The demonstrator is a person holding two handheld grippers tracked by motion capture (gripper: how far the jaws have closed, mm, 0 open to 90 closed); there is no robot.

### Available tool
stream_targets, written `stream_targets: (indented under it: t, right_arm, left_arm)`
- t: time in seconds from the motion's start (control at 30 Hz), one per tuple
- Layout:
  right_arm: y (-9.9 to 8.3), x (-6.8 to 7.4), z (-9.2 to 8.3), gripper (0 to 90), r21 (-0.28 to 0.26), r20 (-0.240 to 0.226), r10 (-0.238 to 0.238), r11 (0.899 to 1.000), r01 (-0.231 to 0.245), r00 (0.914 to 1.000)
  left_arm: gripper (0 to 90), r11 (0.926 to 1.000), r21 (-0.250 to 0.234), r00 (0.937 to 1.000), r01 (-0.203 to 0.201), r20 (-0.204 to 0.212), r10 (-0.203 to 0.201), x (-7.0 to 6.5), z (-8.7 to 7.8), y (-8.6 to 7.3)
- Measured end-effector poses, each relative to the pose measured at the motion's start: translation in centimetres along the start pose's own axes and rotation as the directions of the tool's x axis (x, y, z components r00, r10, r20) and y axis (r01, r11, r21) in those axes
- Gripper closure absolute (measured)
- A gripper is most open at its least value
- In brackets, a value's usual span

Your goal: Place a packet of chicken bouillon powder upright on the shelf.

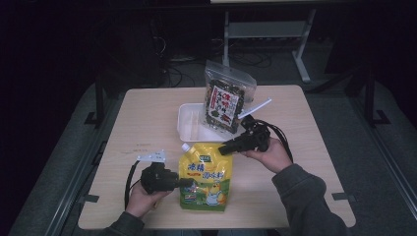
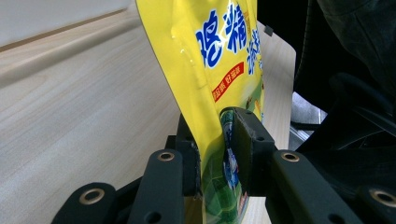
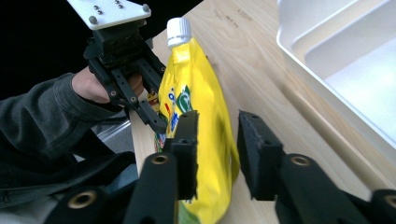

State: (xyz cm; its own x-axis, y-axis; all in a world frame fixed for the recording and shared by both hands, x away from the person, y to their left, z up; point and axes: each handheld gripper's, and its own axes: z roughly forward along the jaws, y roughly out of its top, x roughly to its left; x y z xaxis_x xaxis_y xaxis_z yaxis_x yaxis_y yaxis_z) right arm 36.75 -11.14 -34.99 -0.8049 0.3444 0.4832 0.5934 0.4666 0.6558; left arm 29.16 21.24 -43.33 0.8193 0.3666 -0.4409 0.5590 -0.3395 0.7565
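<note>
A yellow stand-up plastic pouch with a white screw cap, blue lettering and a green lower band (image 1: pixel 204 178) is seen in the high view on the near half of a pale wood-grain table (image 1: pixel 147 113), between the two hand-held tools. The left gripper (image 1: pixel 189 183), held in the person's left hand (image 1: pixel 140 199), is closed on the pouch's left edge low down; in the left gripper view the pouch (image 2: pixel 210 70) is pinched flat between the two black pads (image 2: pixel 247 149), and its printed face rises above them.

The right gripper (image 1: pixel 225 149), held in the right hand (image 1: pixel 268 155), is directed at the pouch's upper right edge. In the right gripper view the pouch (image 3: pixel 201 116) lies between the black jaws, which stand partly apart: the left pad (image 3: pixel 187 154) is against the film, while a gap is visible at the right pad (image 3: pixel 254 158). The cap (image 3: pixel 179 31) points away from this camera, and the left gripper (image 3: pixel 161 123) with its grey plate is seen beyond.

Behind the pouch a shallow white rectangular plastic tray (image 1: pixel 189 125) is placed, just beside it. A clear zip bag of dark snack with a red-and-white label (image 1: pixel 227 98) leans at the tray's right end
</note>
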Motion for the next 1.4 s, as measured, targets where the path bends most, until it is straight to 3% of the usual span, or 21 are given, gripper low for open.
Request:
stream_targets:
  t: [0.07, 0.27, 0.37, 0.5, 0.7, 0.87, 0.93, 1.0, 1.07, 1.27, 1.4]
  right_arm:
    - [0.6, -0.2, 0.5, 65.7, 0.013, -0.024, -0.003, 1.000, 0.004, 0.9997]
    - [1.7, -0.2, 1.7, 65.6, 0.067, -0.037, -0.008, 0.998, 0.011, 0.9993]
    - [2.0, -0.3, 2.1, 69.5, 0.082, -0.055, -0.008, 0.997, 0.013, 0.9984]
    - [2.1, -0.2, 2.1, 84.4, 0.092, -0.086, -0.009, 0.996, 0.016, 0.9963]
    - [2.0, 0.2, 2.0, 88.5, 0.111, -0.129, -0.007, 0.994, 0.022, 0.9916]
    - [1.9, 0.4, 1.7, 88.9, 0.112, -0.154, 0.011, 0.994, 0.006, 0.9880]
    - [1.7, 0.6, 1.5, 89.1, 0.098, -0.170, 0.020, 0.995, -0.003, 0.9853]
    - [1.7, 0.7, 1.3, 89.1, 0.087, -0.189, 0.023, 0.996, -0.007, 0.9817]
    - [1.7, 1.1, 0.9, 89.2, 0.059, -0.209, 0.025, 0.998, -0.012, 0.9775]
    - [2.1, 1.9, 0.4, 89.2, 0.021, -0.227, 0.027, 1.000, -0.023, 0.9735]
    - [2.6, 2.4, 0.1, 89.2, -0.011, -0.199, 0.022, 1.000, -0.025, 0.9798]
  left_arm:
    - [72.8, 1.0000, 0.000, 1.0000, -0.002, -0.001, 0.002, -0.1, 0.0, 0.0]
    - [72.8, 1.0000, -0.001, 0.9999, -0.009, 0.005, 0.009, -0.2, 0.0, 0.1]
    - [72.7, 0.9999, -0.002, 0.9999, -0.013, 0.006, 0.013, -0.3, 0.0, 0.2]
    - [72.6, 0.9999, -0.004, 0.9999, -0.012, 0.003, 0.012, -0.2, -0.1, 0.1]
    - [68.9, 0.9999, -0.005, 0.9999, -0.014, -0.007, 0.014, -0.1, -0.1, 0.1]
    - [57.3, 0.9995, -0.004, 0.9986, -0.030, -0.045, 0.030, -0.4, -0.3, 0.3]
    - [48.4, 0.9996, -0.006, 0.9951, -0.029, -0.095, 0.028, -0.5, -0.7, 0.3]
    - [45.0, 0.9996, -0.010, 0.9948, -0.027, -0.098, 0.026, -0.5, -0.8, 0.2]
    - [41.2, 0.9995, -0.013, 0.9913, -0.028, -0.129, 0.026, -0.5, -1.2, 0.1]
    - [36.5, 0.9996, -0.016, 0.9823, -0.024, -0.186, 0.020, -0.6, -2.1, -0.1]
    - [35.6, 0.9997, -0.011, 0.9759, -0.023, -0.217, 0.020, -0.4, -2.5, -0.3]
